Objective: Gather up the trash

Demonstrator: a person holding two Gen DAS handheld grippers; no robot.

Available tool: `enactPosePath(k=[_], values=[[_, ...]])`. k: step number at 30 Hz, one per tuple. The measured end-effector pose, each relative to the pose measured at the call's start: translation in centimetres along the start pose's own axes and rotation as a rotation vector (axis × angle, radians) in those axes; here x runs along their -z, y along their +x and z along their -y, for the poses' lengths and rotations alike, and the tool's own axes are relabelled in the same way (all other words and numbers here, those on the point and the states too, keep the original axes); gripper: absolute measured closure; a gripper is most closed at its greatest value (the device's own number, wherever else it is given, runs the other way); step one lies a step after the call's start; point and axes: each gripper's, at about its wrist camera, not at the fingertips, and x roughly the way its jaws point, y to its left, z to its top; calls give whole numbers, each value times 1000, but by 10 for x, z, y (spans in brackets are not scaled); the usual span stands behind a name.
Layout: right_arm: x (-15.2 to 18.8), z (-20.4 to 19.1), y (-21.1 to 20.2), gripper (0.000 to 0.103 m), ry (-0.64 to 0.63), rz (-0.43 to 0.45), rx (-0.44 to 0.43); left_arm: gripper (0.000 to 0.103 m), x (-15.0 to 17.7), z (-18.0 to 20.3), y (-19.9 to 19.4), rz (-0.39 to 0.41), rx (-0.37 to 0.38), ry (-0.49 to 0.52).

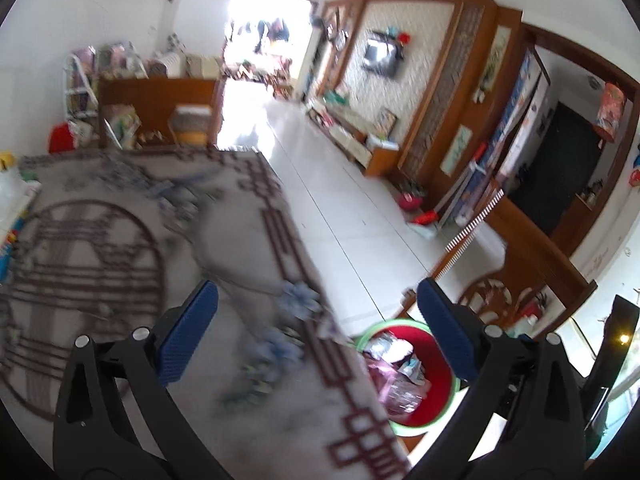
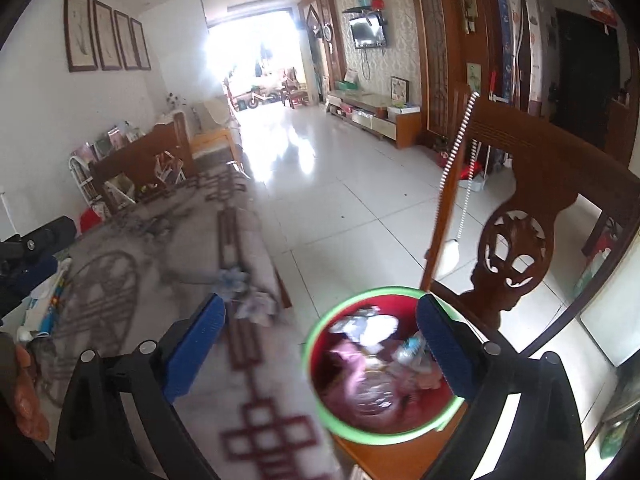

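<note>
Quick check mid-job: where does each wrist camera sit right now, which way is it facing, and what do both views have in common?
Left wrist: above the patterned tablecloth, facing down the room; its own open left gripper shows.
Right wrist: over the table edge, tilted toward the trash bin on the wooden chair; open right gripper shows.
Shared: tablecloth, bin, chair, wall TV.

My left gripper (image 1: 316, 336) has black plastic arms with round silver screw heads and two textured blue finger pads (image 1: 192, 332). My right gripper (image 2: 320, 348) looks identical. Bare skin of a hand (image 2: 24, 396) shows at its view's left edge.
</note>
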Motion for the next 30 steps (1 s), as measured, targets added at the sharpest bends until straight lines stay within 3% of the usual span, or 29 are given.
enactPosePath(k=[6,9,17,21,26,30], values=[[7,-62,-19,8,-13,68,-13,5,-10,-54,-49,116,-50,-6],[15,-96,-31,8,16,114,-44,5,-12,-82,-69,131,-75,5],[32,-169,-45,8,16,195,10,5,-13,-149,-108,160,-114,-3],[43,-190,-48,8,-1,196,24,5,-8,-166,-123,179,-162,21],[52,-207,-50,8,-4,187,29,5,-8,-181,-133,181,-141,15],[55,-219,-53,8,-31,186,41,5,-6,-184,-137,186,-174,42]])
